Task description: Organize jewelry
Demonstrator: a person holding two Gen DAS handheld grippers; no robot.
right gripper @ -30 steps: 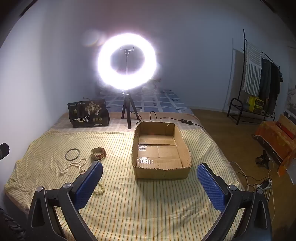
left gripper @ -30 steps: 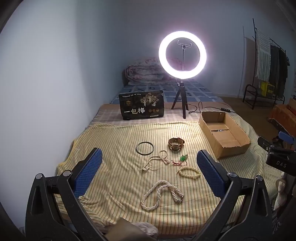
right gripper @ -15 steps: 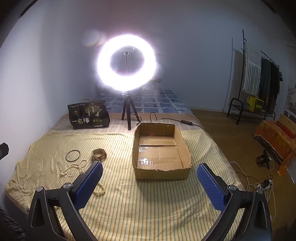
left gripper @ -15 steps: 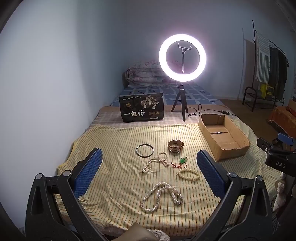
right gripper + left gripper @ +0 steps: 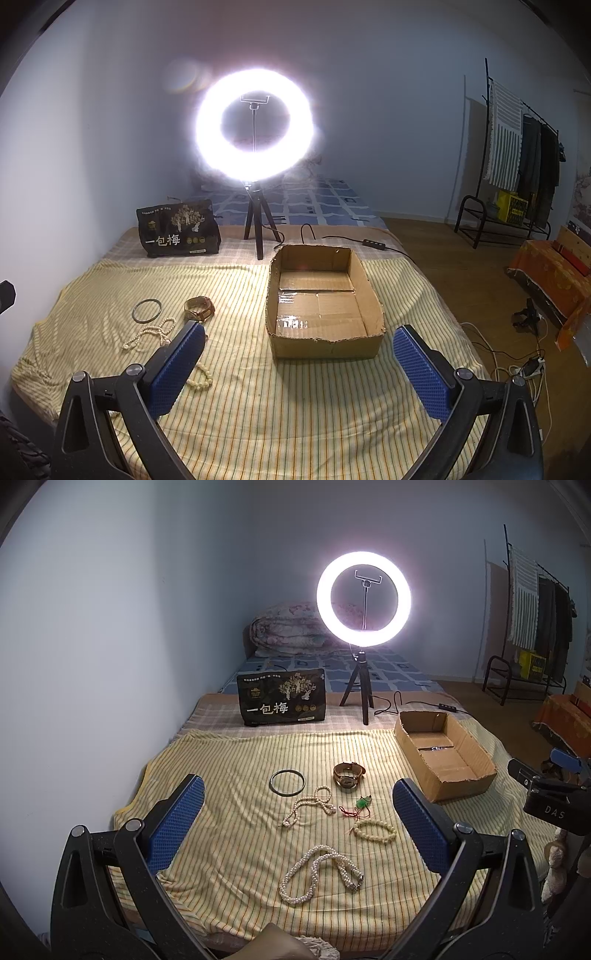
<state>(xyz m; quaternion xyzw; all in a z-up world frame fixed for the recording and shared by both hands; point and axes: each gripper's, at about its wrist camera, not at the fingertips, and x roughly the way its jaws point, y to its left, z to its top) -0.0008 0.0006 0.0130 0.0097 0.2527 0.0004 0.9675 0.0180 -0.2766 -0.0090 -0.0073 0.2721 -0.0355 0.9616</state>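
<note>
We see striped cloth (image 5: 229, 775) with bare room left of jewelry, its near edge just below pearl necklace (image 5: 319, 871). Cardboard box (image 5: 321, 302) open-topped, sits right of watch (image 5: 348, 774) and bangle (image 5: 287, 782); free cloth before it. Our left gripper (image 5: 295, 812) hovers, fingers spread wide, gripping nothing. Our right gripper (image 5: 297, 354) likewise wide, holding nothing, before box.
</note>
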